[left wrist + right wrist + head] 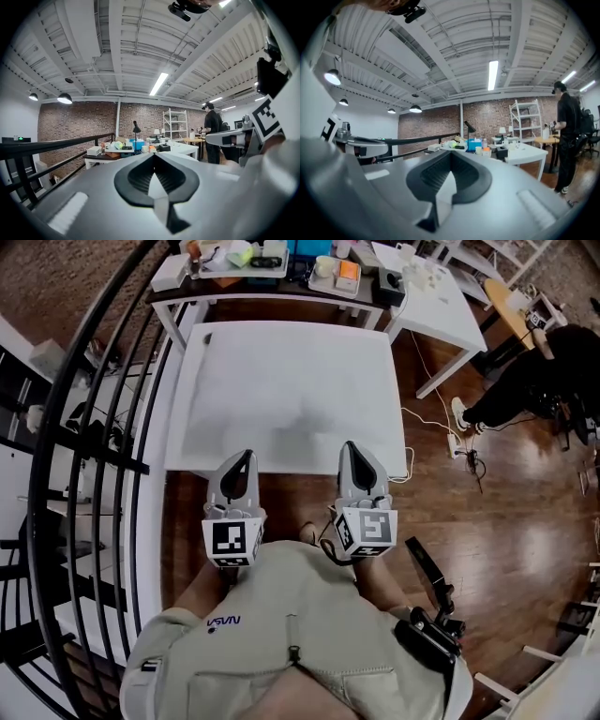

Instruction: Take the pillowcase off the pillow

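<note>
The white surface (178, 451) has a black railing (103, 427) close along its left side and open wooden floor (506, 512) on its right. The pillow (291, 399), white on white and only faintly creased, lies flat on it; its outline is hard to separate. Two grippers are at the near edge, side by side. The left gripper (246, 457) has its jaws fully together with nothing between them, and the right gripper (349, 448) is the same. Behind stand one cluttered dark desk (272, 289) and one second white table (441, 306).
</note>
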